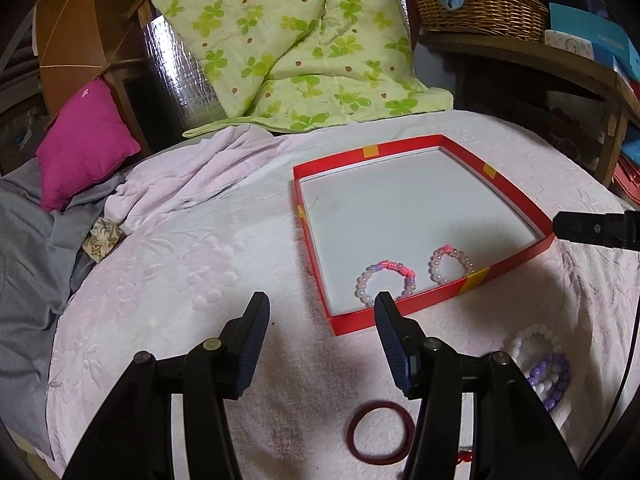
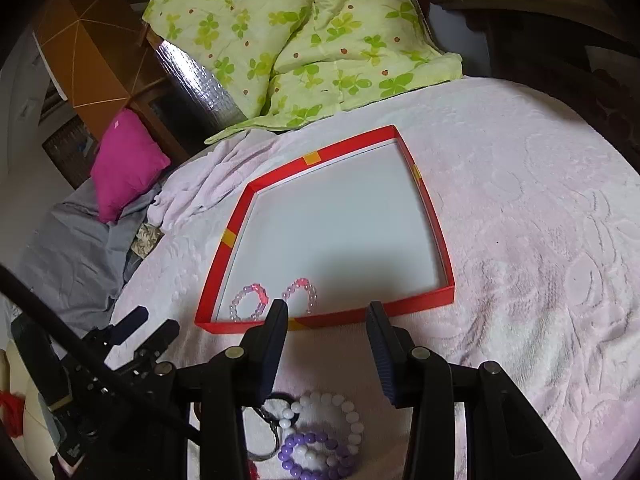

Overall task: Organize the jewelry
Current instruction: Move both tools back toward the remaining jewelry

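Note:
A shallow red box with a white floor lies on the pale pink bedspread. Two pink and clear bead bracelets lie side by side in its near corner. My left gripper is open and empty, just short of the box's near left corner. A dark red hair band lies below it. White and purple bead bracelets lie on the bedspread below my right gripper, which is open and empty at the box's near rim. The left gripper shows at lower left.
A green clover quilt, a magenta cushion and grey cloth lie at the back and left. A wicker basket sits on a wooden shelf at right. A keyring lies by the bracelets.

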A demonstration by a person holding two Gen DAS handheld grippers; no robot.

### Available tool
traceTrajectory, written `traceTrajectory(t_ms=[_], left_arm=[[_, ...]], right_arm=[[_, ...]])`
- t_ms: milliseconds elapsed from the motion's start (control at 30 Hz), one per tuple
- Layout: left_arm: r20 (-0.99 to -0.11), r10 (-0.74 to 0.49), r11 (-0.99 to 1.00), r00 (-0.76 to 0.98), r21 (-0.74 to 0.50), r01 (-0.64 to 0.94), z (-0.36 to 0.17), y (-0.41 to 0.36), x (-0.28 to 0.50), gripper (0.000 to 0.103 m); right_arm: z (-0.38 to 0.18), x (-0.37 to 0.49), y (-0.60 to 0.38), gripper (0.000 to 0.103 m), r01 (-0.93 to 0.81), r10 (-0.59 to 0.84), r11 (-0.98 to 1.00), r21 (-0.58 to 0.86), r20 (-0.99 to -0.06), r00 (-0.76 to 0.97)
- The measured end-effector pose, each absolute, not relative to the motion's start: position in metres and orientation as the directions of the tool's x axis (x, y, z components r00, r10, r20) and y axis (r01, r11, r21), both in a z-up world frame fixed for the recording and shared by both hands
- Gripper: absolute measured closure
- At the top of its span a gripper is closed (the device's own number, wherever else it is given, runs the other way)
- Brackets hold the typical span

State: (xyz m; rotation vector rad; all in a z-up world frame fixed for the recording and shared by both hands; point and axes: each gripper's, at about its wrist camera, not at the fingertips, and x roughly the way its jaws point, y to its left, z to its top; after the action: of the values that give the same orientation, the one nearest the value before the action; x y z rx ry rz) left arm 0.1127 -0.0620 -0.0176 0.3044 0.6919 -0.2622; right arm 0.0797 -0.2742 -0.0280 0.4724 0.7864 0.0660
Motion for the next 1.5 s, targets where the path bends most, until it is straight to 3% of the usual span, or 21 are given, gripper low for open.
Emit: traceTrajectory(t_ms=[533,1067,1400,1500], left_arm=[[-0.664,-0.136,0.924,0.735,0.184,0.337,-0.017,-0.053,0.107,0.047],[-0.799,-0.153,0.918,0.581,0.102,0.382,-0.055,-0.036,0.072,0.046],[-0.808,-0.209,0.905,0.551,0.054,0.422,-0.059,-0.043,0.067,0.047],[-0.805,-0.249,0.895,0.539,0.022,0.446,-0.058,-0.046,0.071,0.047]], right_arm=[[-0.031,0.064,-0.259,0.059,0.097,0.25,0.899,0.428,-0.681,0.689],[-0.071,0.032,-0.259,0.059,0.093,0.378,0.851,0.516,-0.727,0.573],[-0.084,0.034,-0.247,0.059,0.087,0.351,0.88,0.467,-0.762,0.544],[-0.09,0.039,-0.241,0.067,0.073,0.339,0.896,0.437,-0.783,0.522]])
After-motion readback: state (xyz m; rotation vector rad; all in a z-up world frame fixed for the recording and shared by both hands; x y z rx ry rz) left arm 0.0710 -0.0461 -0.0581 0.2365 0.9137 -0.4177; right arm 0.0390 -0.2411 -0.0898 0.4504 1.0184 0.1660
